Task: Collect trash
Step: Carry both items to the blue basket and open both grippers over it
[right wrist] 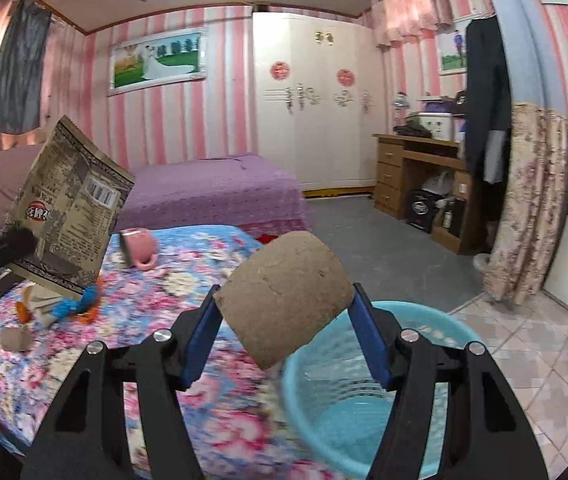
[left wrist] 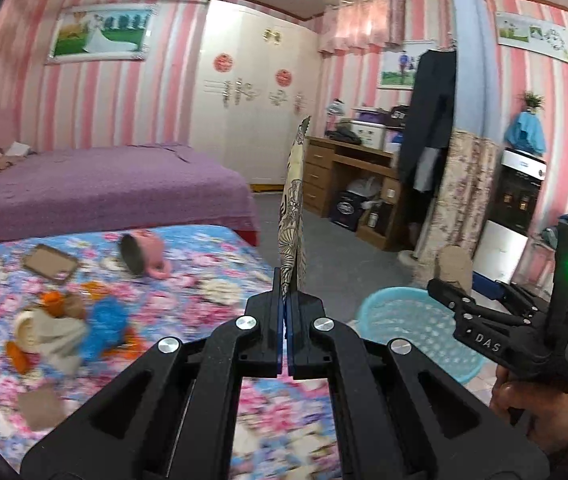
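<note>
Brown cardboard and printed foil are what the two grippers are carrying toward the blue basket.

Left wrist view: the left gripper (left wrist: 286,300) is sitting fully closed, its fingers pinching the bottom edge of a snack wrapper (left wrist: 293,216) that is standing edge-on above them. The blue basket (left wrist: 416,328) is sitting on the floor just right of the floral surface (left wrist: 156,292) and near the wrapper, not under it. The right gripper (left wrist: 450,286) is showing near the basket's far rim with a cardboard tube (left wrist: 453,266) between its fingers. More scraps are lying on the floral surface away from the basket: a cardboard scrap (left wrist: 40,406), a crumpled blue-and-orange pile (left wrist: 72,328) and a flat cardboard piece (left wrist: 50,262). A pink mug (left wrist: 144,254) is lying tipped over there too.

Right wrist view: the right gripper (right wrist: 284,312) is standing partly open, its fingers clamping the cardboard tube (right wrist: 284,296) at both ends, tilted, over the near rim of the blue basket (right wrist: 324,380). The snack wrapper (right wrist: 70,208) is hanging well left of the basket. The inside of the basket is looking empty as far as is visible.

Risks: the wrapper is held by a thin edge and could slip out over the floral surface. The tube is sitting at the rim, so an early release could drop it onto the floor.
</note>
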`<state>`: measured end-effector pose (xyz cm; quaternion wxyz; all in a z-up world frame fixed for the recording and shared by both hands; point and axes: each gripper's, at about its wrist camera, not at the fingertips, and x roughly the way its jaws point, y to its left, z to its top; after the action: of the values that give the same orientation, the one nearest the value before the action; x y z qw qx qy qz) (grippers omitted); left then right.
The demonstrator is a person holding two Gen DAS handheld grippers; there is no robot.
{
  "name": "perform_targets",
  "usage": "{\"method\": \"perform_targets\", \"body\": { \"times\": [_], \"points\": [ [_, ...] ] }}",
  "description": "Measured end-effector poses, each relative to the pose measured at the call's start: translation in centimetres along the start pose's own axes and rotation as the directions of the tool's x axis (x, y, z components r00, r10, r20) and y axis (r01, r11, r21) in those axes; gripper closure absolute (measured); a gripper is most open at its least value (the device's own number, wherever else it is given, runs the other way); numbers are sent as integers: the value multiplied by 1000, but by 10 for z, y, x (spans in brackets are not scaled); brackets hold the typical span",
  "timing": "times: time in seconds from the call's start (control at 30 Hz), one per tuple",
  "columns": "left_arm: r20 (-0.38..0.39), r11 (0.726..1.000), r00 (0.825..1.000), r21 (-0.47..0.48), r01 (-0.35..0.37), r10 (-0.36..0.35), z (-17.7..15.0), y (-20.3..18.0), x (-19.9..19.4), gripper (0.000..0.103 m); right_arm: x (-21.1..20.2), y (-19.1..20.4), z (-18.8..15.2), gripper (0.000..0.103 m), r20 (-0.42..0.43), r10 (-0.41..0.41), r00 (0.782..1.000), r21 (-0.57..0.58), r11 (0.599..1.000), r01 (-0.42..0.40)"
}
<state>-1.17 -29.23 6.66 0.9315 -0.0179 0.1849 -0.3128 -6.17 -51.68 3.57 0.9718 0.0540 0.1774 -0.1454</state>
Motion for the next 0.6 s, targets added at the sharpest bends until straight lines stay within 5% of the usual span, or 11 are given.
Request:
{"method": "perform_targets", "body": {
  "times": [0.23,0.47,0.6],
  "points": [
    [-43,991,990,-14,136,-136,-8,-47,45,103,-9,-47,3,40,-4,-97,995,28,995,97],
    [-129,961,953,-76,265,-273,-25,-84,96,103,-8,-84,-3,40,-28,-163,986,52,985,164],
    [-209,964,941,-51,262,-267,-34,-107,123,103,1,-103,-8,40,-57,-176,983,70,981,180]
  ]
}}
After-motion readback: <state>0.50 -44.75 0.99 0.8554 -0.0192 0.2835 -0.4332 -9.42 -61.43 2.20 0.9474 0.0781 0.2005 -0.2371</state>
